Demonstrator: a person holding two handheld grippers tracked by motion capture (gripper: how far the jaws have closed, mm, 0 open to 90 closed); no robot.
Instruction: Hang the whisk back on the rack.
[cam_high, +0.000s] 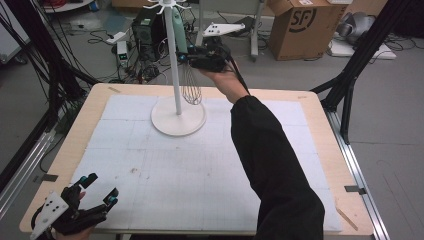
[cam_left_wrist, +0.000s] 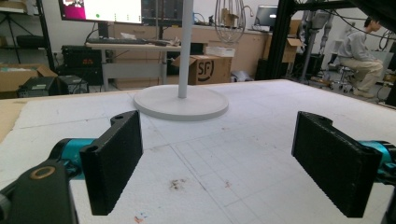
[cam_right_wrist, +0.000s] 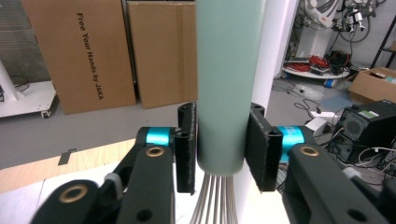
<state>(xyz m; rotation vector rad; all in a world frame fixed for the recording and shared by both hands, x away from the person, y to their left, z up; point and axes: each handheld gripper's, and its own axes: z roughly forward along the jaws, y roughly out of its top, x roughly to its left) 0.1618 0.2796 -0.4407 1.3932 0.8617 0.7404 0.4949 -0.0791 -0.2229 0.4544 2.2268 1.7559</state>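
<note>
We have the right gripper (cam_high: 186, 56) up at the stand (cam_high: 178, 75), near the table's (cam_high: 320, 130) far edge. Its jaws sit either side of the whisk's (cam_high: 189, 75) pale green handle (cam_right_wrist: 224, 84). The left pad looks in contact; we see a thin gap at the right pad, so the grip looks loose. The whisk hangs upright just beside the white pole, wires above the round base. Tight there: pole right behind the handle.

Left gripper (cam_high: 100, 189) rests at the near left corner, jaws wide apart, nothing between them. Between it and the base we see bare white mat (cam_high: 200, 175).
</note>
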